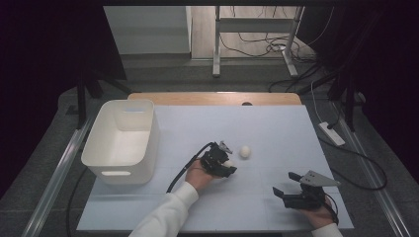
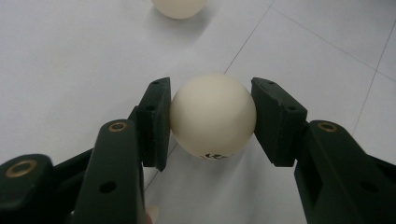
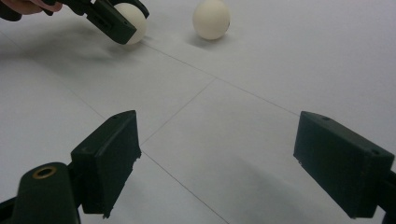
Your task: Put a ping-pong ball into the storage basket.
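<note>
L gripper (image 2: pixel 212 116) is clamped on a white ball (image 2: pixel 213 115), pads pressing it on both sides, ball sitting on the table (image 1: pixel 276 128) surface. In the high view that's about mid-table, a bit toward the near edge, w/ the person's left hand (image 1: pixel 197 175) behind the gripper and a white sleeve (image 1: pixel 165 217) coming in from the near edge. Printed mark visible low on the held ball in the left gripper view.

Second ball (image 1: pixel 245 151) lies loose just beside the L gripper, on its far-right side, not touching it. Right gripper view has both: held ball upper left, loose one (image 3: pixel 211 18) next to it, apart.

R gripper (image 1: pixel 285 183) rests near the near-right corner, jaws wide apart, nothing btwn them, just bare table. Well apart from both balls.

White bin (image 1: pixel 121 143) stands along the table's left edge, near the far-left corner, upright, open top.
</note>
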`<state>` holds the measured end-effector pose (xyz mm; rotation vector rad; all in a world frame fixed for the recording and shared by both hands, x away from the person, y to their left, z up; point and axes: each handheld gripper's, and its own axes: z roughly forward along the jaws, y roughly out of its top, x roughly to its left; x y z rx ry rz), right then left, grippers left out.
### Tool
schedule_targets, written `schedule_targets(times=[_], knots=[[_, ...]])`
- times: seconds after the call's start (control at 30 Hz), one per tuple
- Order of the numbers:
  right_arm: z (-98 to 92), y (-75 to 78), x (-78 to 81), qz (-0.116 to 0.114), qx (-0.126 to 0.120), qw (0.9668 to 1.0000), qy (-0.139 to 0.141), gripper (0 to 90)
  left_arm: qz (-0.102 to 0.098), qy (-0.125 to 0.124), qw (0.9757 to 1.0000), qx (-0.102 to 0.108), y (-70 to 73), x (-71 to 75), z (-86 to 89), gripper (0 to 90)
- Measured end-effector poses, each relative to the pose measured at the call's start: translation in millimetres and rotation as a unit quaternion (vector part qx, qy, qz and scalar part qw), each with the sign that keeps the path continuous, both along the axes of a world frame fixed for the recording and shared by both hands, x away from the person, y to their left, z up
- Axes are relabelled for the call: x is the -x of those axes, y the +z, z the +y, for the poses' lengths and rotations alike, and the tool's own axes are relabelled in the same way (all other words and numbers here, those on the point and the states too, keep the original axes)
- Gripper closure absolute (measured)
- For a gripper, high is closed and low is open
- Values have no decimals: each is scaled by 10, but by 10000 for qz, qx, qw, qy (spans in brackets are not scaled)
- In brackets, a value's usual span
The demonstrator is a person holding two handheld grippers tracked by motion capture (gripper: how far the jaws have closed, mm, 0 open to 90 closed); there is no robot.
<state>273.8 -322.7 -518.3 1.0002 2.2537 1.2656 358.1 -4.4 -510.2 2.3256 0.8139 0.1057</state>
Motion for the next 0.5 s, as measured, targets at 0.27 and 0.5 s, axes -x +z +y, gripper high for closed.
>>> schedule_targets(times=[0.27,0.5], knots=[[0,1,0,-1,3,10000,-1,143,-83,52,9998,160,67,30,39,506],[-1,1,0,-6,-4,10000,-10,143,-192,47,9995,250,130,67,64,506]])
